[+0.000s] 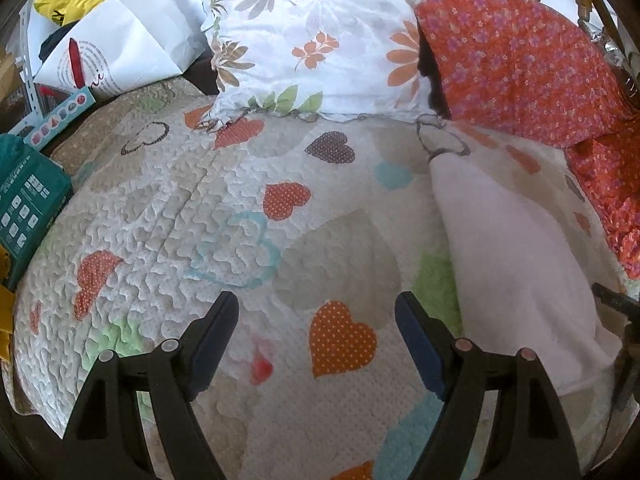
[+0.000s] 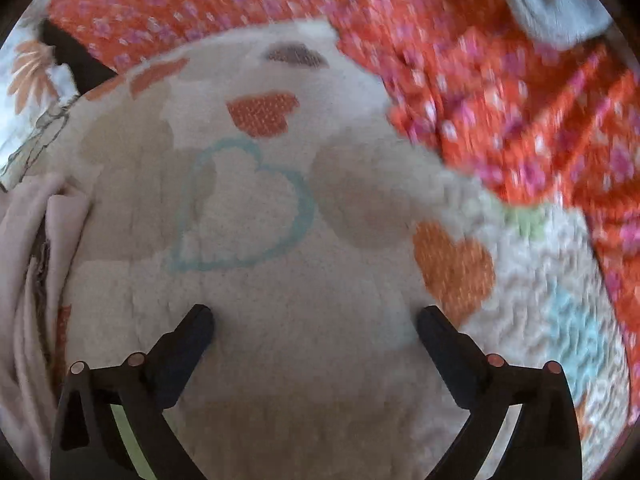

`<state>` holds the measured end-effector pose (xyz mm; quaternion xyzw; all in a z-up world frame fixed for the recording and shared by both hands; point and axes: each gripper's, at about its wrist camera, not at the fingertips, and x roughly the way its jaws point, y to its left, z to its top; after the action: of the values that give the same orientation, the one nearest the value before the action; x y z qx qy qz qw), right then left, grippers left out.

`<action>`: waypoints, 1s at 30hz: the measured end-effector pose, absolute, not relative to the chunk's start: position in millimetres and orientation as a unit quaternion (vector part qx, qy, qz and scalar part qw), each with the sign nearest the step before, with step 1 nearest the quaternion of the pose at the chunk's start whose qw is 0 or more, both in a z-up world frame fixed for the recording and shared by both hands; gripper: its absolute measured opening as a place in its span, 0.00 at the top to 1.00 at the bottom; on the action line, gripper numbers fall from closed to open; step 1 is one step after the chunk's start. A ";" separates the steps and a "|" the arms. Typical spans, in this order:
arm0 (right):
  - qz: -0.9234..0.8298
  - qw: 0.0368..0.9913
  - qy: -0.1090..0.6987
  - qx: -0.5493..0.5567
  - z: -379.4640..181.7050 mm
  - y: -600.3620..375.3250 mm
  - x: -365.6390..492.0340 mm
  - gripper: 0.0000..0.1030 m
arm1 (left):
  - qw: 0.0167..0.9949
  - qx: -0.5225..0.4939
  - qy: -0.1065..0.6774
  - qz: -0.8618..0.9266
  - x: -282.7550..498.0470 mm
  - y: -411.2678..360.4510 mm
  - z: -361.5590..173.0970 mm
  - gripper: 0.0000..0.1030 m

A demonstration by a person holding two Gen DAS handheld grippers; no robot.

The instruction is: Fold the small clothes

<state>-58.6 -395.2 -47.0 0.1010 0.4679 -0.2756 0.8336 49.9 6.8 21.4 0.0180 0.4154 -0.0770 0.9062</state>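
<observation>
Left wrist view: the left gripper [image 1: 316, 340] fills the lower middle of the frame with its jaws spread and nothing between them, only the quilt [image 1: 224, 216] showing through the gap. The pale pink garment [image 1: 508, 248] lies at the right of the frame as a long, smooth, soft-looking slab running from mid-height down to the lower right, flat on the quilt and apart from this tool. At the far right edge a dark part of the other gripper just shows. The quilt is white, puckered with wavy stitching and printed with dotted orange, grey and teal hearts. A white pillow [image 1: 312, 36] with leaf and flower print sits at upper centre, an orange floral cloth [image 1: 520, 64] at upper right, a white paper bag [image 1: 120, 44] at upper left and a teal box [image 1: 28, 200] at the left edge

Right wrist view, blurred: the right gripper [image 2: 316, 340] sits in the lower middle, jaws spread wide and empty over the quilt. The pink garment [image 2: 28, 280] appears only at the left edge, in soft layered folds. The orange floral cloth crosses the top and right, with a grey object [image 2: 556, 4], too blurred to name, at upper right

By my reading, a piece has been let go and neither tool has a hold, so the step is between grasps. Whether the pink piece is finished I cannot tell. The next move calls for bringing one spread tool to a thin cloth edge and pinching it without catching the quilt beneath
</observation>
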 end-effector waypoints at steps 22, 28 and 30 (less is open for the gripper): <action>-0.274 0.840 0.457 0.101 -47.6 -396.5 -61.9 0.00 | 0.916 -0.036 0.395 -0.051 54.6 45.7 40.8 0.23; -0.275 0.840 0.458 0.100 -47.8 -396.2 -61.4 0.00 | 0.921 -0.063 0.383 -0.033 57.8 70.0 51.7 0.22; -0.275 0.840 0.458 0.100 -47.7 -396.1 -61.3 0.00 | 0.922 -0.071 0.380 -0.029 57.7 74.8 54.2 0.22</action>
<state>-61.3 -396.1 -47.7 0.1004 0.4578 -0.2746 0.8396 57.7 74.8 54.2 -0.0712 0.3801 -0.0294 0.9217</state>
